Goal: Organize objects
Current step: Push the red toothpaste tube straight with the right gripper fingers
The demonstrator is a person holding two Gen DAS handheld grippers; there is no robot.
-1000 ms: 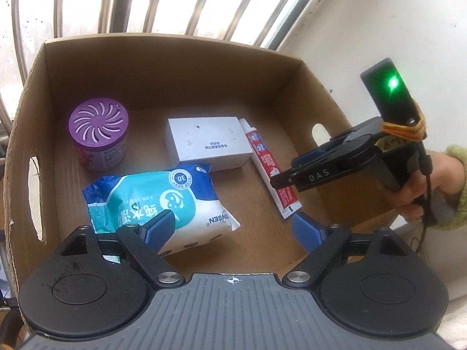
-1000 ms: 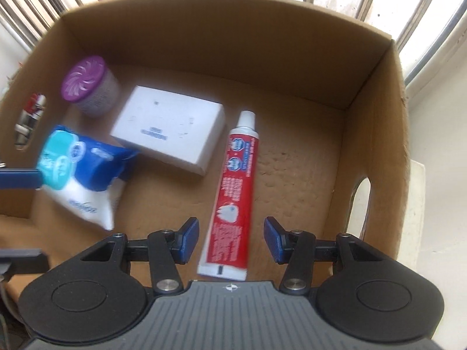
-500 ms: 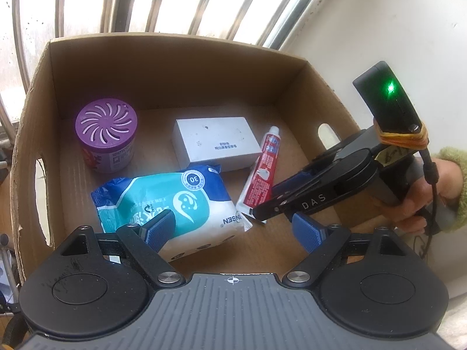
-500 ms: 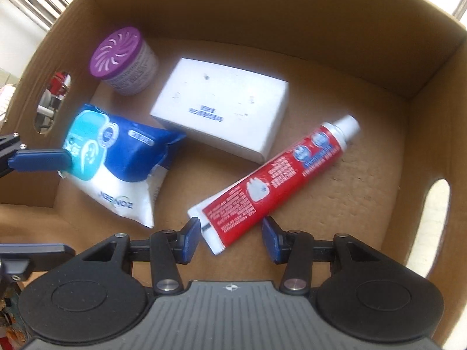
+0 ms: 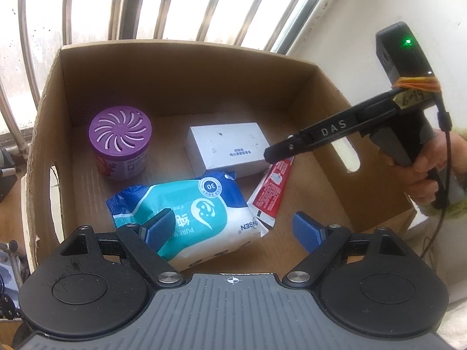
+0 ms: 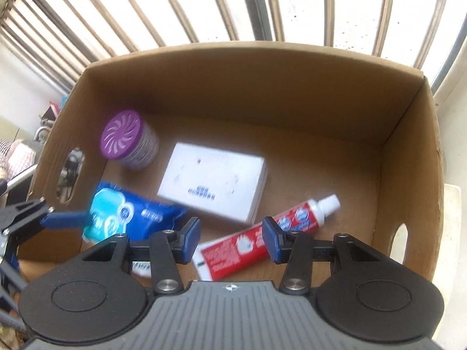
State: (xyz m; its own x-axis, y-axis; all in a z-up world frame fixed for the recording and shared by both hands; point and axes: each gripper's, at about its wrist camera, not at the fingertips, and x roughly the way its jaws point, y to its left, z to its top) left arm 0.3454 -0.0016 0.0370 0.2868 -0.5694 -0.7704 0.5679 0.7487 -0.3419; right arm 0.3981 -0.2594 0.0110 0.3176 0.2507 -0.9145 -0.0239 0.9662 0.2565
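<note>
Four things lie inside the brown cardboard box (image 5: 186, 67). Nearest, the left tool (image 5: 233, 229) hangs with jaws wide apart over the blue and white soft wipes pack (image 5: 186, 207), gripping nothing. The right tool (image 6: 230, 240) is partly open above the red toothpaste tube (image 6: 248, 242), not touching it. Farther lie the white rectangular carton (image 5: 227, 148) and the purple round air freshener can (image 5: 119, 143).

Bright daylight through barred window (image 5: 181, 3), overexposed glare, fisheye edge bending, right wrist view motion-blurred
</note>
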